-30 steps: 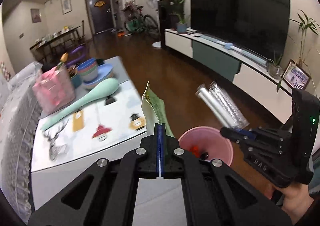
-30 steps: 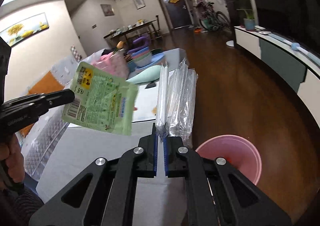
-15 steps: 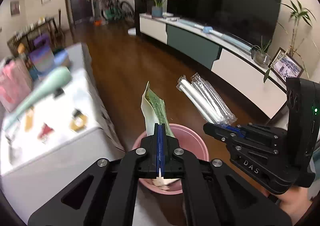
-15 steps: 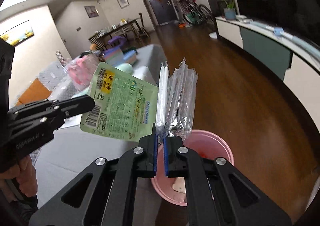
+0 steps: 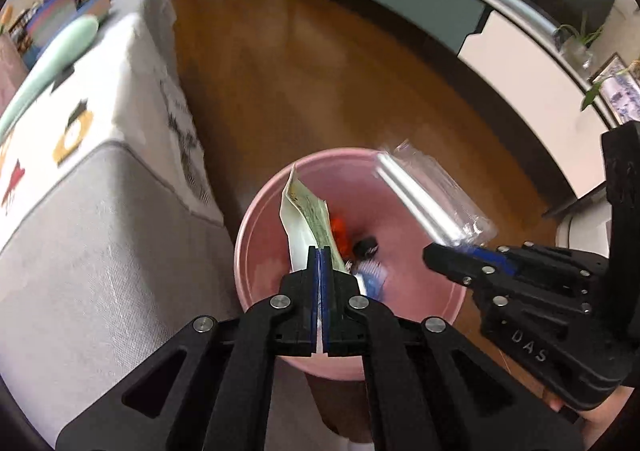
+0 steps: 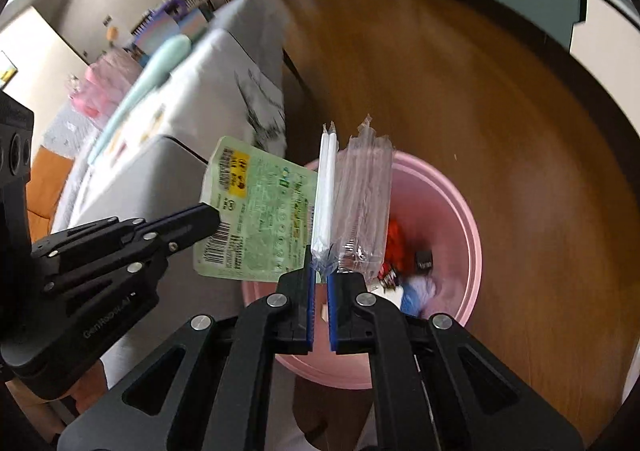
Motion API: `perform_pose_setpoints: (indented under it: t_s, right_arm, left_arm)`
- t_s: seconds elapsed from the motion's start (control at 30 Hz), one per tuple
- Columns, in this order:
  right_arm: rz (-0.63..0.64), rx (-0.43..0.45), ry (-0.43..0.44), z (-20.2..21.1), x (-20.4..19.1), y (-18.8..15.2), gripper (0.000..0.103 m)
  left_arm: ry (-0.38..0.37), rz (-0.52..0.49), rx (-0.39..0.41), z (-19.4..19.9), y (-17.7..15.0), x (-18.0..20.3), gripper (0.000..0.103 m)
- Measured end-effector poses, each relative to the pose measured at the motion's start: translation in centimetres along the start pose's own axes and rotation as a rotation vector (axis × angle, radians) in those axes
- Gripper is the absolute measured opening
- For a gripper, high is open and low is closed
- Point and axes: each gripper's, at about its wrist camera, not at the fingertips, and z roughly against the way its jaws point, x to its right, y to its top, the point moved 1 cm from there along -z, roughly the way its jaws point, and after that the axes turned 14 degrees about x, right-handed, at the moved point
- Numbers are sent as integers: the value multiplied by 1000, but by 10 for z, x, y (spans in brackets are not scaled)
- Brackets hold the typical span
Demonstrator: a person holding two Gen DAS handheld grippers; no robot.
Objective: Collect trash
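Here the left wrist view shows the left hand-held gripper (image 5: 319,251) from behind, the green packet (image 5: 310,217) edge-on between its blue pads, directly over the mouth of the pink bin (image 5: 256,251). Its jaws have just been opening slightly, with the packet between them; the packet has not dropped and the pads appear to touch it. Only the right wrist view gives the packet's printed face (image 6: 260,219), with a yellow label and a barcode, pinched at its lower left corner by the left hand-held gripper (image 6: 214,219).

The right hand-held gripper (image 6: 320,271) is closed on the bottom end of a clear plastic sleeve of white straws (image 6: 352,207). In its own view the sleeve's long axis runs straight up from the pads, in front of the bin's (image 6: 460,211) far rim; in the left view the same sleeve (image 5: 432,199) points up and to the left from the right hand-held gripper (image 5: 444,255), over the bin's right half.

The bin stands on the wooden floor (image 5: 320,91) just beside the cloth-covered tabletop (image 5: 100,211). Its contents, an orange scrap, a dark cap and something blue and white, are blurred and partly hidden by the hand-held grippers. The bin's near rim is cut off behind the linkages.
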Motion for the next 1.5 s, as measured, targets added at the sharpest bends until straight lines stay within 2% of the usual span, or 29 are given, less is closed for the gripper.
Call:
perform_pose_setpoints:
  t_s: [0.03,0.07,0.1,0.13,0.17,0.27,0.33,0.37,0.43,0.57,0.6,0.67,0.8,0.9,1.0,1.13,1.27,1.5]
  right_arm:
    - [-3,-13,-4,-3,0,-4,10]
    - [-6,-30,-5,-6,2,-6,13]
    - [0,-39,-13,-7,2,-3,26]
    - [15,-47,-36,-6,0,-3,65]
    - [28,-37,-62,-1,-1,-2,76]
    - [54,12,-90,28,-9,7,79]
    - [64,30,-100,52,-24,8,82]
    - [82,30,-113,64,-34,7,85]
    - [159,67,-189,94,-65,4,89]
    - [171,117,-127,159,-135,-8,92]
    - [195,138,-102,180,-163,-12,93]
    - [246,189,-63,217,-215,-18,98]
    - [294,261,-16,283,-299,-28,98]
    - [347,300,-2,319,-353,-39,98]
    - [399,318,-17,348,-392,-61,98]
    - [389,266,-30,366,-427,-90,98]
    - [356,222,-12,377,-441,-113,98]
    - [398,257,-39,403,-458,-127,98]
  left_arm:
    - [-1,7,-5,3,0,-2,31]
    - [9,13,2,9,0,-3,36]
    - [39,16,24,22,1,-7,51]
    - [41,26,54,40,3,-11,63]
    - [37,34,79,57,3,-14,65]
    - [51,45,144,126,3,-27,72]
    - [61,66,194,176,1,-37,84]
    - [72,68,216,196,-1,-41,86]
    - [117,62,274,255,-7,-52,88]
    - [215,48,362,366,-20,-68,92]
    - [227,50,375,390,-24,-72,93]
    - [260,69,391,435,-36,-79,95]
    - [372,119,407,505,-59,-92,95]
    - [429,177,394,542,-79,-107,95]
    - [411,201,368,565,-95,-118,95]
    - [445,192,362,583,-114,-126,95]
    - [399,262,365,596,-130,-136,96]
    - [392,292,385,604,-138,-136,96]
